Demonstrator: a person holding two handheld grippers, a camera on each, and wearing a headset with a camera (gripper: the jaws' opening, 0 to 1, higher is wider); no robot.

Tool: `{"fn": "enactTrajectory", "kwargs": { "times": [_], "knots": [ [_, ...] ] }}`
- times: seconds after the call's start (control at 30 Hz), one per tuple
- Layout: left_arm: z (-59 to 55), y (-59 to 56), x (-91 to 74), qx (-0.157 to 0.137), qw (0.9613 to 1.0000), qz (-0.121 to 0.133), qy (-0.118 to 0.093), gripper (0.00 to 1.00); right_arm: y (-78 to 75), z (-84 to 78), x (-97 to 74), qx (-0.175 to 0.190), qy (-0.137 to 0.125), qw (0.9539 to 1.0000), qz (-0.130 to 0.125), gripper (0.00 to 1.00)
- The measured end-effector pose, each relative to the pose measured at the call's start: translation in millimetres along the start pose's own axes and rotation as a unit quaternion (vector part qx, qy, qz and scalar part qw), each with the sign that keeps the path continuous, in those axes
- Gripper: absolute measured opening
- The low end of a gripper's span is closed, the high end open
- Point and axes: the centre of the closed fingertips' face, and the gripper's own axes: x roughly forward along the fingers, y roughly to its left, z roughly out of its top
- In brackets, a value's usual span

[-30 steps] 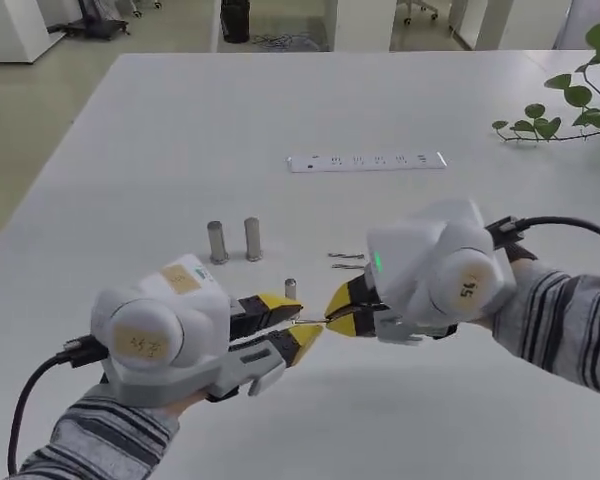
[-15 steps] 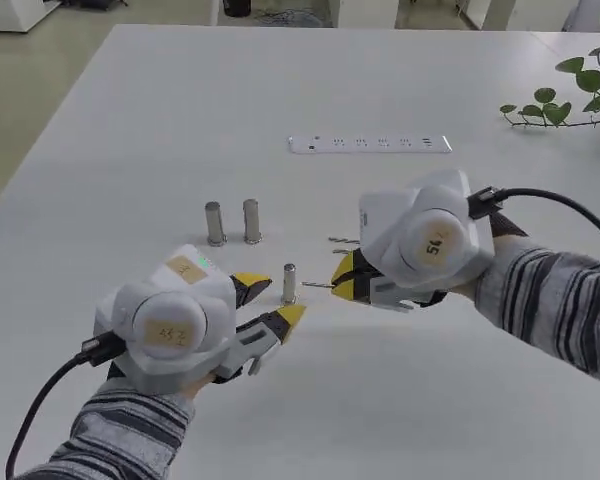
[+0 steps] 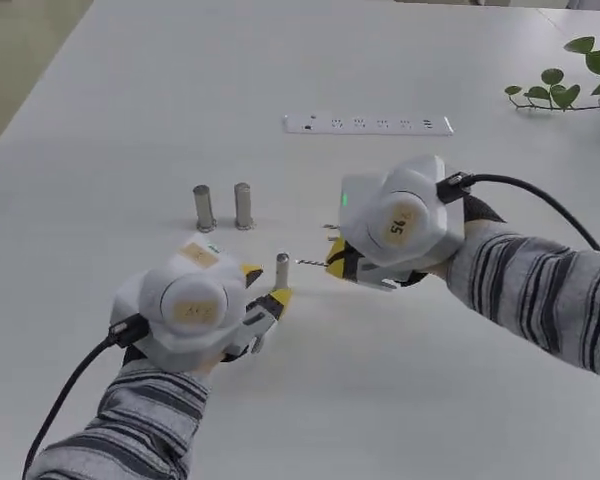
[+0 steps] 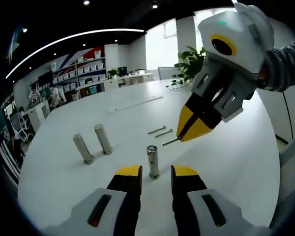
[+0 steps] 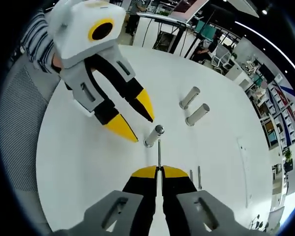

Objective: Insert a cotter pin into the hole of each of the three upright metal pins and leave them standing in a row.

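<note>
White workbench (image 3: 430,400) in an open office, with one power strip (image 3: 368,124) lying toward the far edge and one leafy plant (image 3: 570,85) at the far right. Three metal pins in all, each a plain grey cylinder standing upright on a slightly wider foot: left rear pin (image 3: 204,208) and right rear pin (image 3: 243,205) close side by side, front pin (image 3: 282,271) alone, nearer the person and to the right of that pair. Three cotter pins as well, thin and silvery: two loose cotter pins (image 4: 157,130) flat on the table side by side beyond the front pin, plus one held cotter pin (image 3: 310,263). Left gripper (image 3: 267,283) with yellow-tipped jaws spread and gripping nothing, front pin just ahead of the gap. Right gripper (image 3: 330,265) pinched closed on the held cotter pin, kept roughly level, free end aimed at the upper part of the front pin and very near it; touching or not, impossible to tell.
</note>
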Motion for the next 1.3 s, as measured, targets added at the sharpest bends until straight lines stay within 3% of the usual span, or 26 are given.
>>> {"fn": "enactTrajectory", "kwargs": {
  "times": [0.53,0.73,1.3],
  "knots": [
    [-7.1,3.5,24.7,-0.029,0.9994,0.01,0.014,0.11,0.8,4.8,4.9,-0.007,-0.009,0.9999,0.008,0.0],
    [-7.7,3.5,27.7,-0.028,0.9994,0.009,0.016,0.06,-1.7,7.6,3.8,-0.003,-0.015,0.9999,0.006,0.0],
    [-11.4,1.6,30.6,-0.019,0.9998,0.009,0.003,0.05,0.6,21.4,7.1,-0.028,-0.025,0.9992,0.009,0.0]
  ]
}}
